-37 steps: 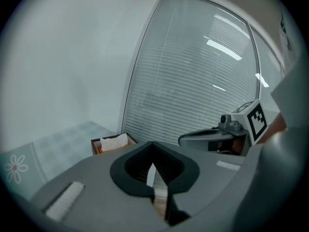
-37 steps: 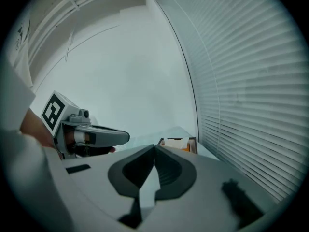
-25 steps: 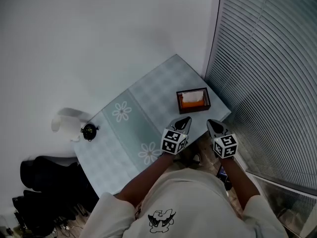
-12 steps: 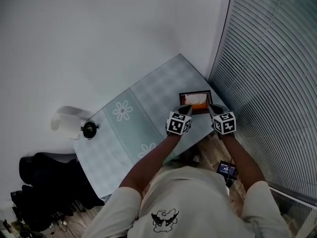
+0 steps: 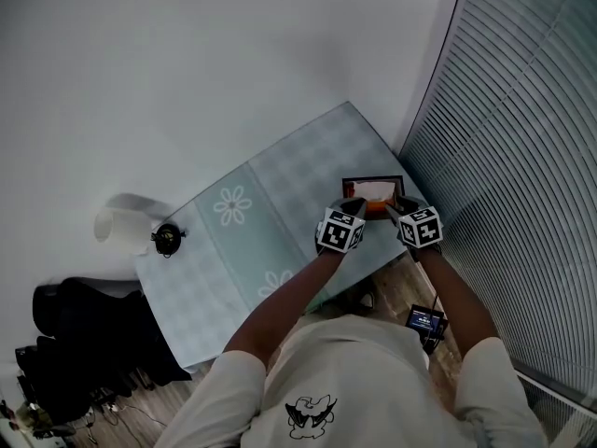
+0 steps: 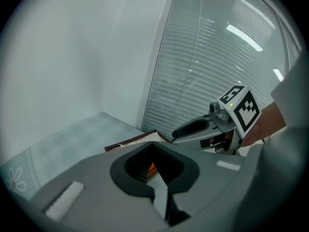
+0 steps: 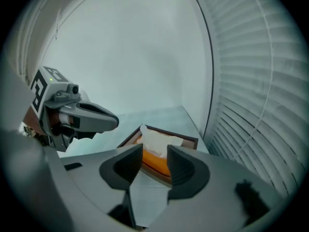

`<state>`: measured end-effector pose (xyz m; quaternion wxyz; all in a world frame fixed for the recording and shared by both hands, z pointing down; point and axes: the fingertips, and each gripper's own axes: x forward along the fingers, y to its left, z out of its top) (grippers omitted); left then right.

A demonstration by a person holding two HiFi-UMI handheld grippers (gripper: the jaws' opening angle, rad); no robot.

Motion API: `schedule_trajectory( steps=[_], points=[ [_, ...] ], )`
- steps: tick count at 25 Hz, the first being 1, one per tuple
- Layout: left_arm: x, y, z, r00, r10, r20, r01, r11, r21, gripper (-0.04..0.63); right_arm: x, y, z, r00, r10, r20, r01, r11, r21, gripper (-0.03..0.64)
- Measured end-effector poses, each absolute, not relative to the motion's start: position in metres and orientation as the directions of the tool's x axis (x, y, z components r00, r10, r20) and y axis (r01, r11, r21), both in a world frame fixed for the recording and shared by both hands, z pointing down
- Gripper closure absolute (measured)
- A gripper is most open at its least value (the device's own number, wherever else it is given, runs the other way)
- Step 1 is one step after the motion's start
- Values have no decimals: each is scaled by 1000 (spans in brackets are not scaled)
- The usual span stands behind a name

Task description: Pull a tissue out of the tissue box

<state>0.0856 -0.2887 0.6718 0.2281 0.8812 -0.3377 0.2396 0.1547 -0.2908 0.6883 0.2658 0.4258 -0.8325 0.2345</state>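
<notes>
One tissue (image 7: 157, 140) stands up from the tissue box (image 5: 372, 194), at 12 o'clock of my right hand-held gripper (image 7: 154, 161), seemingly the nearer, jaws apart and empty; left hand-held gripper (image 6: 154, 149) pinched together, empty.

In the head view, the left hand-held gripper (image 5: 352, 205) and right hand-held gripper (image 5: 399, 204) cover the tissue box's (image 5: 373, 186) near rim. The left gripper view shows only its corner. A dark thing (image 5: 167, 240) at the worktop's (image 5: 280, 180) edge is too small to tell.
</notes>
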Motion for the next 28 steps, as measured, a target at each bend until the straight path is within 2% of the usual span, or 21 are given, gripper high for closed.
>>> schedule_trajectory(
  steps=[3, 16, 28],
  points=[
    [84, -289, 672, 651, -494, 576, -713, -657, 243, 574, 153, -296, 700, -504, -552, 665, -829, 526, -192, 448],
    [76, -285, 669, 641, -501, 581, -722, -651, 234, 581, 163, -324, 739, -468, -480, 742, -848, 480, -224, 439],
    [71, -286, 670, 631, -515, 580, -742, -619, 257, 583, 162, -329, 749, -423, -477, 771, -863, 470, -182, 440]
  ],
)
